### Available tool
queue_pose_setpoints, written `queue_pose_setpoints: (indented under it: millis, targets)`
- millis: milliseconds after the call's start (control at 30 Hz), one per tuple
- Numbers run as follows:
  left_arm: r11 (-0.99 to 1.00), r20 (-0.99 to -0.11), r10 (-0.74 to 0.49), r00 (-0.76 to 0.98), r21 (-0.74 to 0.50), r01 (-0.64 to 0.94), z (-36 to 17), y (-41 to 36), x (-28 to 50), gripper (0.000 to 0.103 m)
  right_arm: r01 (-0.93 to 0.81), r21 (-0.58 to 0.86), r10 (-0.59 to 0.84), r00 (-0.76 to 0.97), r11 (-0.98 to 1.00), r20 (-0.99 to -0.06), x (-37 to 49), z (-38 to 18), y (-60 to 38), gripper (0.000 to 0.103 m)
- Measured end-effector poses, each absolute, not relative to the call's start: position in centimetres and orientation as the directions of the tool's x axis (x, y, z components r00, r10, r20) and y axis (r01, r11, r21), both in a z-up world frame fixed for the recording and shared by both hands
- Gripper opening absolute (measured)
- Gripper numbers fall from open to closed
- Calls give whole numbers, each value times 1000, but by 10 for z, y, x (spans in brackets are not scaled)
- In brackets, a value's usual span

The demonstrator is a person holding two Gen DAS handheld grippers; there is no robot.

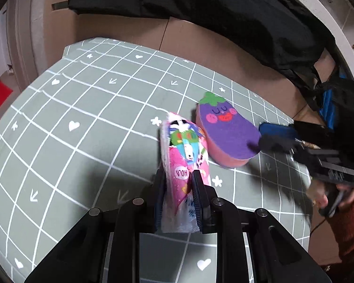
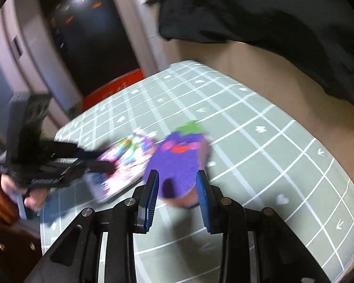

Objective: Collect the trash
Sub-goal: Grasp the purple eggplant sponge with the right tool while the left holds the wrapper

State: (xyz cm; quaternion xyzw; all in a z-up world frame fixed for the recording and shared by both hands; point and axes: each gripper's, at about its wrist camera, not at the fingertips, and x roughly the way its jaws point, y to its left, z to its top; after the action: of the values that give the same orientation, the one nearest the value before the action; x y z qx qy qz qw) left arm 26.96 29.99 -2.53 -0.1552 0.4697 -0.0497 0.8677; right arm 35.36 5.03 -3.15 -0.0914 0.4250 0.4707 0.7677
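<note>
The pink printed plastic wrapper point(image 1: 185, 165) is pinched in the closed left gripper point(image 1: 178, 184), while the wide-open, empty right gripper point(image 2: 177, 188) is brought around the purple eggplant-shaped sponge point(image 2: 179, 165), which probably needs closing on next.

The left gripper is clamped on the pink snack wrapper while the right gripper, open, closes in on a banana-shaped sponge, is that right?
Not quite: the sponge is eggplant-shaped, purple with a green stem, as the left wrist view shows. The left gripper does clamp the pink wrapper; the right gripper is open.
</note>
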Motion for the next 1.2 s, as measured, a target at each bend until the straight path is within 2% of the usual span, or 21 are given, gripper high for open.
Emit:
queue_pose_setpoints:
  millis: [233, 633, 1067, 1200]
  targets:
    - [939, -791, -236, 565, -334, -76, -22, 313, 250, 23, -831, 244, 661, 183, 499, -728, 320, -17, 87, 32]
    - [916, -752, -236, 616, -384, -117, -12, 356, 219, 23, -829, 225, 650, 202, 511, -732, 318, -8, 141, 32]
    - [900, -746, -239, 622, -411, -147, -18, 382, 198, 23, -884, 152, 623, 180, 442, -761, 291, -10, 191, 32]
    - [894, -741, -249, 623, -424, -147, -20, 383, 194, 23, -888, 95, 600, 222, 450, -769, 283, -9, 197, 32]
